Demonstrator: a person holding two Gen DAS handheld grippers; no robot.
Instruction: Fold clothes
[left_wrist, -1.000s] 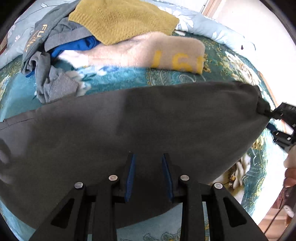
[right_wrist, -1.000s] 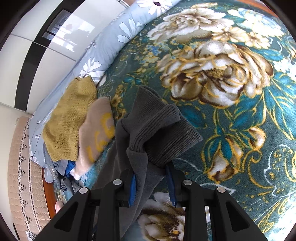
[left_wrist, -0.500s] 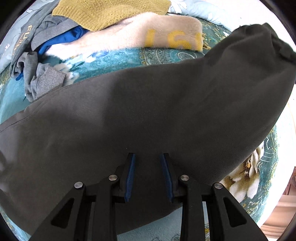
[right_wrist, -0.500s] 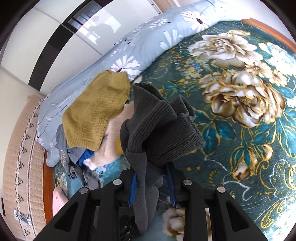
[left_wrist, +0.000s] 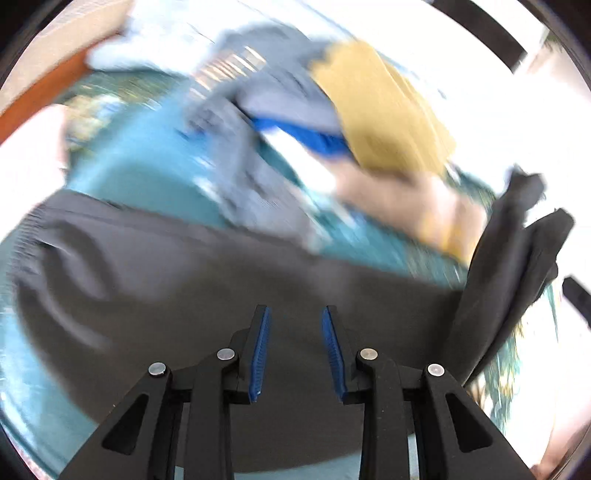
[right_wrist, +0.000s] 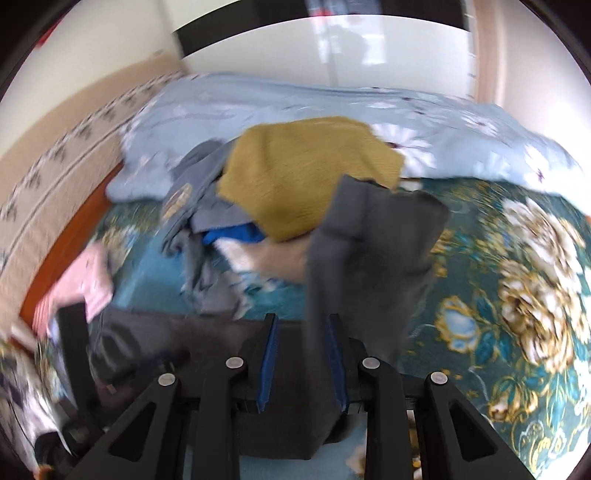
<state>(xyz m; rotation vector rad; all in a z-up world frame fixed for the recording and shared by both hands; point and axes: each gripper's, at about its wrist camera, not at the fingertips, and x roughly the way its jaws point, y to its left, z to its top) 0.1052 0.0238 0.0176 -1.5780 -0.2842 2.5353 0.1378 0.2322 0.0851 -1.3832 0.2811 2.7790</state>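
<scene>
Blur smeared both views, where half a second before they were sharp. In the left view the dark garment (left_wrist: 229, 288) no longer rose across the far right of the frame; it had dropped to a flat sheet near the camera, with only a folded end standing up at the right edge. In the right view the bunched cuff that had filled the middle had unrolled into a flatter flap (right_wrist: 373, 251).

Charcoal and soft, the garment showed shallow wrinkles at its left end. It lay on the teal floral bedspread (right_wrist: 517, 295), nearer than the pile (right_wrist: 236, 206) of grey, blue and mustard clothes.

The left gripper (left_wrist: 295, 350) sat over the garment's near edge, blue pads apart; whether cloth was caught between them I could not tell. The right gripper (right_wrist: 301, 358) pinched a strip of the garment, the flap standing up beyond its fingertips.
</scene>
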